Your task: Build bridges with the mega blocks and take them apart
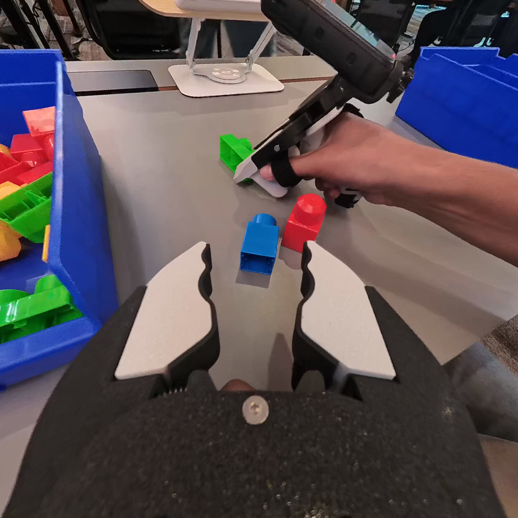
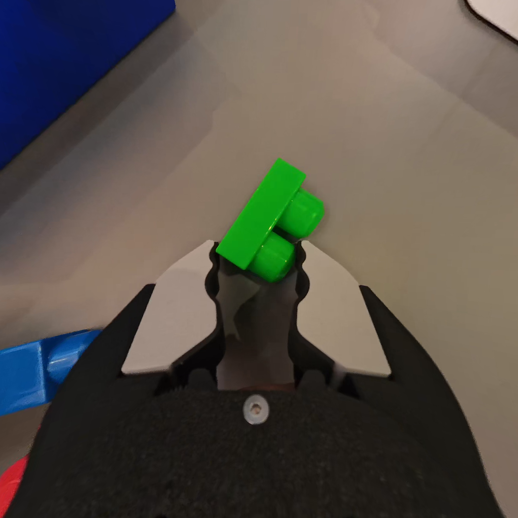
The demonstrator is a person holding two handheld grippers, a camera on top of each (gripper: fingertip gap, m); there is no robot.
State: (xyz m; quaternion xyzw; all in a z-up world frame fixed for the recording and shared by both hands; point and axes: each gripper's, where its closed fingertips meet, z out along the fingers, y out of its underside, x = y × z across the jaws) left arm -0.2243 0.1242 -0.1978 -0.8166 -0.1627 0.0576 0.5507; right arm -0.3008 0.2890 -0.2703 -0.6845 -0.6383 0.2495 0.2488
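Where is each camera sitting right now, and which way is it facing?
Left wrist view: on the left gripper, facing across the table at the blue block and red block; the right hand shows.
Right wrist view: on the right gripper, angled down at the green block; fingers open around it.
Shared: green block, blue block, blue bin.

You're working at an office-style desk: a grey tabletop (image 1: pixel 173 157) with blue storage bins (image 1: pixel 81 196) at both sides, a white monitor stand (image 1: pixel 227 80) at the far edge, and carpet with dark chairs beyond.
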